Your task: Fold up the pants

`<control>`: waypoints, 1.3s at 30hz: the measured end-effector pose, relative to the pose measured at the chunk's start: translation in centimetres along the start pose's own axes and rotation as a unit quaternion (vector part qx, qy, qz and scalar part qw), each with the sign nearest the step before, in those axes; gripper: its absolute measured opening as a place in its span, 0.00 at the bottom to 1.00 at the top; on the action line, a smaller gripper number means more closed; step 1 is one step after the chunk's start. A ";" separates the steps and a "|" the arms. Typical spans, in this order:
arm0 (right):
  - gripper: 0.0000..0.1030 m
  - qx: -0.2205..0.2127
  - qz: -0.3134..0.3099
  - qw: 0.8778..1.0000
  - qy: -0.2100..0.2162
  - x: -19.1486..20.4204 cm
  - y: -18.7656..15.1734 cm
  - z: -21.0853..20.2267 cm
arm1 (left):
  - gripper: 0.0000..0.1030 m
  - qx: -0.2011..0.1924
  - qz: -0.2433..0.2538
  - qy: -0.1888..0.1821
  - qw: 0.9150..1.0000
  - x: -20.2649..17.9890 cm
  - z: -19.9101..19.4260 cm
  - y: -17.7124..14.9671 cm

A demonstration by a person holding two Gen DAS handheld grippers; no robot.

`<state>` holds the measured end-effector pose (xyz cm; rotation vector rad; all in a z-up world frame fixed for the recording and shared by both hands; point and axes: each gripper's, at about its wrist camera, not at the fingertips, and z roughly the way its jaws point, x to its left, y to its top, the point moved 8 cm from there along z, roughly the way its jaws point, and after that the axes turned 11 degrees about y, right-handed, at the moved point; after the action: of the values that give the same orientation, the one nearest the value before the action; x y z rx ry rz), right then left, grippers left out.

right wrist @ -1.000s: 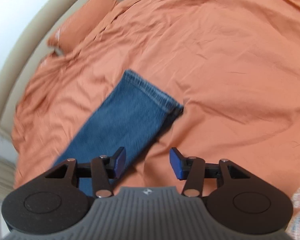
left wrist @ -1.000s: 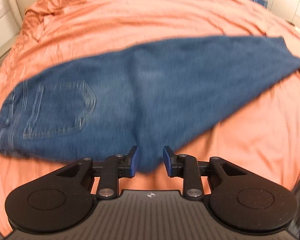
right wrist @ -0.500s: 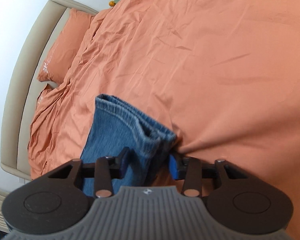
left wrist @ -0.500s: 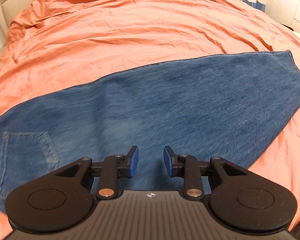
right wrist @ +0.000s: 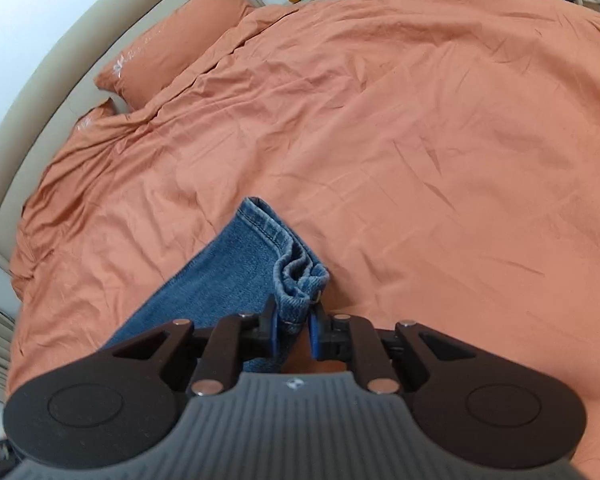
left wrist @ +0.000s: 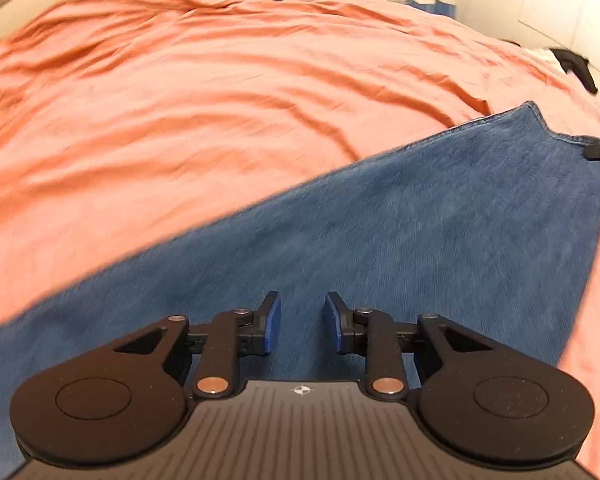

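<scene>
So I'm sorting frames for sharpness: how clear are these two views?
Left wrist view: the jeans and orange bedding are smeared by motion blur, while the left gripper is crisp. Right wrist view: sharp, with hem stitching legible at the right gripper. Both bend straight lines, fisheye style.

Pants (right wrist: 236, 276) lying on bedspread (right wrist: 420, 140), pillows (right wrist: 172, 52) beyond

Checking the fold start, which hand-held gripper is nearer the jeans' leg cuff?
Right. The right hand-held gripper is clamped on the cuff; the left hand-held gripper hovers open over the jeans' middle.
</scene>
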<state>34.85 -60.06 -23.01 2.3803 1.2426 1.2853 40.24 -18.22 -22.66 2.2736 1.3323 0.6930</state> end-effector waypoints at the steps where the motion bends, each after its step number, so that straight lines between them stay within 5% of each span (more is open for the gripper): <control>1: 0.08 0.004 -0.007 1.000 -0.003 0.0 0.0 0.0 | 0.27 -0.001 0.007 0.007 1.000 -0.4 0.8 0.6; 10: 0.08 0.025 -0.049 0.998 -0.008 0.3 0.1 0.6 | 0.17 0.006 0.039 0.028 0.999 -2.9 7.2 4.8; 20: 0.09 0.011 -0.050 0.999 -0.012 1.5 0.8 0.4 | 0.09 -0.011 0.055 0.053 0.997 -3.8 6.6 5.5; 25: 0.09 -0.005 -0.079 0.997 -0.007 4.9 1.8 -1.6 | 0.10 -0.019 0.032 0.008 0.999 -4.3 2.0 4.3; 32: 0.09 -0.037 -0.153 0.987 0.015 13.4 3.0 -5.1 | 0.09 -0.007 0.055 -0.069 0.996 -8.3 -2.9 -2.1; 36: 0.09 -0.046 -0.193 0.980 0.031 18.7 2.8 -6.7 | 0.00 0.000 0.031 -0.078 0.996 -9.4 -3.8 -4.5; 39: 0.09 -0.047 -0.227 0.972 0.032 22.8 2.0 -7.2 | 0.07 0.010 0.011 -0.123 0.992 -8.9 -5.9 -5.1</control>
<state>37.07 -46.27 -3.53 1.8506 1.5852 1.2423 29.52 -23.14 -22.81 2.3040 1.2042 0.3921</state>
